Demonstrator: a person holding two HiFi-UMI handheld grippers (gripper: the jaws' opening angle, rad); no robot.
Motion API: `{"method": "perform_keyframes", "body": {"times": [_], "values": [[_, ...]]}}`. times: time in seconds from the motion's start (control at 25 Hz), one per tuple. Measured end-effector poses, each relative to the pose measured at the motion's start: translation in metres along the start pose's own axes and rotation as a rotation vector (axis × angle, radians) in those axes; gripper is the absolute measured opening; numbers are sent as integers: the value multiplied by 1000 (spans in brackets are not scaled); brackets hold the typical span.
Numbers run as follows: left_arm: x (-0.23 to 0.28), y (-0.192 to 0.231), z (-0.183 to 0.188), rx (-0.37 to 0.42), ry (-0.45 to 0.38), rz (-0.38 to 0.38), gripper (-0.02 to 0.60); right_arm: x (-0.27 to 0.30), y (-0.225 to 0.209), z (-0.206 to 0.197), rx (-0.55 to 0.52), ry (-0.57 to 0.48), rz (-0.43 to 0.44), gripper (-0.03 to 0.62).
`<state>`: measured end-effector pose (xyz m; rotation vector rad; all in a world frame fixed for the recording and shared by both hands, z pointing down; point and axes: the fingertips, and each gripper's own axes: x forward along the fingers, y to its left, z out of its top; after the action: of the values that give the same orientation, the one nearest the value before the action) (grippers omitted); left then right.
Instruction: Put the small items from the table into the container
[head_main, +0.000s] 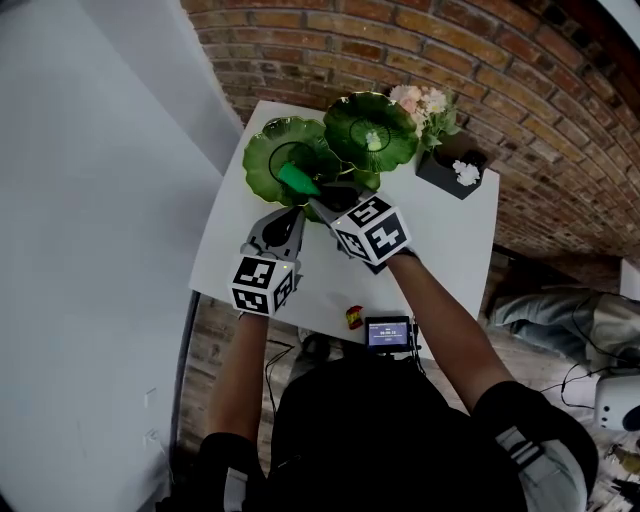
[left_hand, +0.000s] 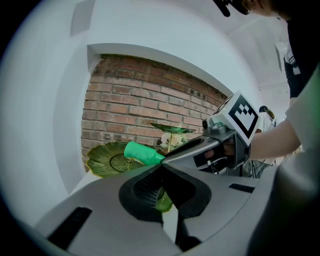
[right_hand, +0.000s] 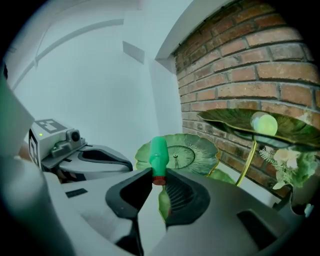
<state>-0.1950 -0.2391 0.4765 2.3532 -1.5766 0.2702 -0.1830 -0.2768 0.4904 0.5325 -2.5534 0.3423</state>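
Observation:
My right gripper (head_main: 314, 198) (right_hand: 159, 179) is shut on a small green bottle (head_main: 297, 180) (right_hand: 159, 156) with a red ring at its neck. The bottle sticks out beyond the fingertips, above the lower green leaf-shaped dish (head_main: 262, 158) (right_hand: 192, 154) of a two-tier stand. The upper dish (head_main: 372, 128) (right_hand: 235, 124) carries a pale ball (right_hand: 263, 124). My left gripper (head_main: 292, 214) (left_hand: 161, 168) hovers just left of the right one, its tips together and nothing between them. From the left gripper view, the bottle (left_hand: 142, 152) juts from the right gripper (left_hand: 167, 156) over the lower dish (left_hand: 106, 160).
On the white table (head_main: 455, 240), a bunch of pale flowers (head_main: 426, 106) and a black box (head_main: 452, 170) stand at the back right. A small red and yellow item (head_main: 354, 317) and a small screen (head_main: 388, 333) sit at the near edge. A brick wall runs behind.

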Motion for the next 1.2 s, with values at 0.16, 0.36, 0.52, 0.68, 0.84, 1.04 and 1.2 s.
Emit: {"method": "perform_keyframes", "body": {"times": [0.16, 0.36, 0.52, 0.68, 0.84, 1.04, 1.2], "values": [[0, 0, 2, 3, 1, -3, 10, 0, 1, -1, -17, 5, -8, 89], [-2, -1, 1, 4, 3, -4, 9, -1, 1, -2, -7, 10, -7, 89], [-5, -1, 0, 4, 6, -5, 9, -1, 2, -2, -11, 23, -10, 89], [-8, -1, -1, 3, 3, -1, 9, -2, 3, -3, -17, 30, -12, 89], [-12, -2, -1, 4, 0, 3, 9, -3, 4, -4, -17, 29, -18, 89], [-15, -2, 1, 5, -5, 9, 9, -4, 6, -1, -6, 19, -15, 89], [-18, -3, 0, 8, -3, 12, 9, -7, 6, -2, -6, 17, -14, 89]]}}
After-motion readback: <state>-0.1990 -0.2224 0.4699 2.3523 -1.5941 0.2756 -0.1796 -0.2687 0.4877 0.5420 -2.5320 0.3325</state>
